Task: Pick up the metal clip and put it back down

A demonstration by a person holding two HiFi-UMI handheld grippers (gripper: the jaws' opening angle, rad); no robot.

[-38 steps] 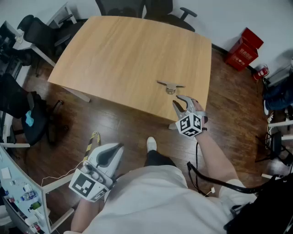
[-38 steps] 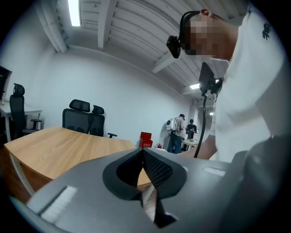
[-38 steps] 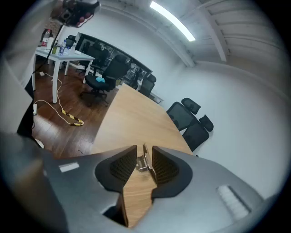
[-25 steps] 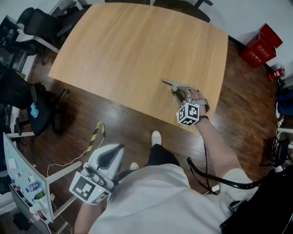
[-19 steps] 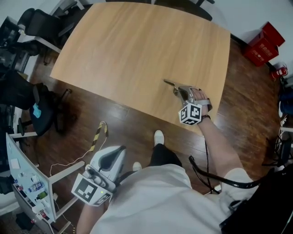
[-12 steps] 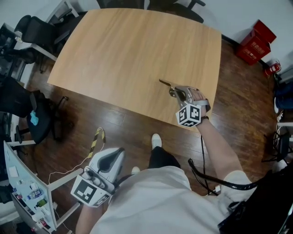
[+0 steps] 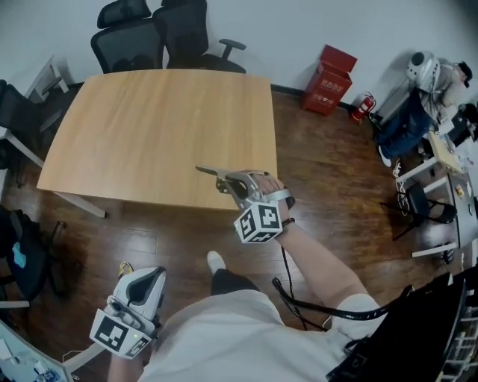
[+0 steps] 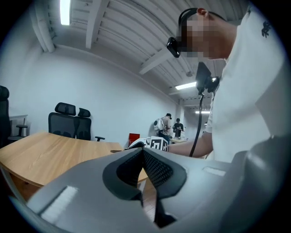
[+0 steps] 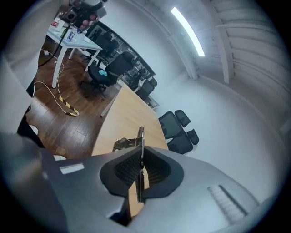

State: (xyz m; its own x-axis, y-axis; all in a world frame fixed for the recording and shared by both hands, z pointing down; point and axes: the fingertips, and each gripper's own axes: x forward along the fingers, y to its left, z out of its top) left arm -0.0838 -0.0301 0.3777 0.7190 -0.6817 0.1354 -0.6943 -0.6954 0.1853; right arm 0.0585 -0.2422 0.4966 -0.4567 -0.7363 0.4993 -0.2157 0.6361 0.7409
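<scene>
While the right gripper clamped its jaws on the metal clip, the clip's long axis ran straight out beyond the fingertips, its far end over the wooden table's near edge. The left gripper hung closed and empty.

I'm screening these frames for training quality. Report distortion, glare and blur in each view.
Head view: evenly lit, sharp, no glare on the table. Left gripper view: fisheye with black corners, ceiling lamp blown out. Right gripper view: same fisheye, tilted, metal clip crisp between the jaws.
</scene>
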